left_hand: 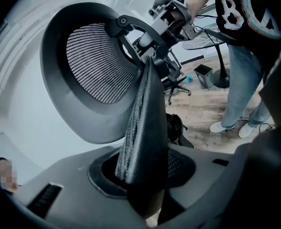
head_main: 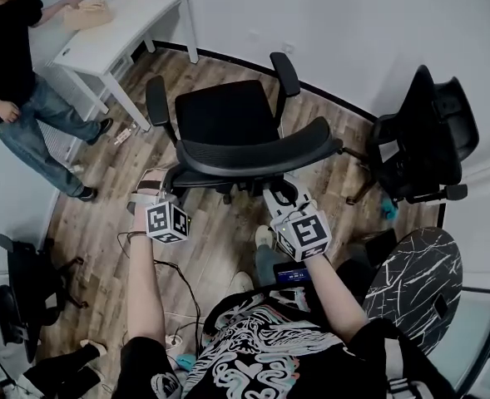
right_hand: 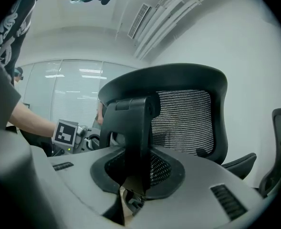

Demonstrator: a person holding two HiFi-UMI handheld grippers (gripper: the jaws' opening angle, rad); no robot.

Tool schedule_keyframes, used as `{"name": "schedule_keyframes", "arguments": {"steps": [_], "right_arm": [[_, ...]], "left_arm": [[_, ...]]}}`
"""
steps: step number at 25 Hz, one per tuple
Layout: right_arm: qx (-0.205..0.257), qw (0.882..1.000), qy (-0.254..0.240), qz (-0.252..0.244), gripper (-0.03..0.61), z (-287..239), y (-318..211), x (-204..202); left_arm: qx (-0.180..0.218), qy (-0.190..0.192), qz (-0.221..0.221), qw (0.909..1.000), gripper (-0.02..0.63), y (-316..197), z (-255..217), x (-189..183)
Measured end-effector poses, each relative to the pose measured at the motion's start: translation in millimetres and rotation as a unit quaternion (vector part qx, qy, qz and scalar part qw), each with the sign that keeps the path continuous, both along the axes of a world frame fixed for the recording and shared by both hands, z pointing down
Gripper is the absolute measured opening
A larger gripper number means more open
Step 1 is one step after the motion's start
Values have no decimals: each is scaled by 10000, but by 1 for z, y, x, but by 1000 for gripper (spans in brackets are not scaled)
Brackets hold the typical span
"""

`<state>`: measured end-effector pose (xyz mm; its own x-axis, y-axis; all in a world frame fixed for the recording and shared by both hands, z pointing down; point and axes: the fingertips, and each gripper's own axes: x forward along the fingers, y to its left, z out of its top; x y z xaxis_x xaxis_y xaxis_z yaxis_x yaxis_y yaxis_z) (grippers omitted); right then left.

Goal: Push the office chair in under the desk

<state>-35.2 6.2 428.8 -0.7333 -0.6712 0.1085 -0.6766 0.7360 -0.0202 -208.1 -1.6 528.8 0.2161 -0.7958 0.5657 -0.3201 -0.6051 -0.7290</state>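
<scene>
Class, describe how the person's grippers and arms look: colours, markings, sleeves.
The left gripper and right gripper each carry a white cube with black square markers; their fingers are pale grey with dark oval pads. The arms are bare below a short-sleeved black T-shirt with white swirls.

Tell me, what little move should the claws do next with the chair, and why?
Probably push the office chair forward and to the left, toward the desk. The left claw and right claw both clamp the top rim of its backrest, and the desk stands apart from the chair, off to the front left.
</scene>
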Motion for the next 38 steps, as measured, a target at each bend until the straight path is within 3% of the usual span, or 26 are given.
{"name": "schedule_keyframes", "arguments": {"steps": [13, 19, 28, 38], "right_arm": [[-86, 9997, 7, -226, 71, 1, -38, -3], [-153, 9992, 28, -367, 72, 1, -51, 3], [-55, 9995, -97, -289, 72, -2, -74, 21], [18, 9994, -132, -329, 71, -1, -85, 36]], "left_arm": [[-376, 101, -267, 9989, 178, -35, 3, -3], [-799, 81, -377, 9961, 172, -40, 9, 4], [-1255, -105, -244, 9917, 121, -41, 12, 22], [-1230, -61, -374, 9917, 117, -45, 14, 37]]}}
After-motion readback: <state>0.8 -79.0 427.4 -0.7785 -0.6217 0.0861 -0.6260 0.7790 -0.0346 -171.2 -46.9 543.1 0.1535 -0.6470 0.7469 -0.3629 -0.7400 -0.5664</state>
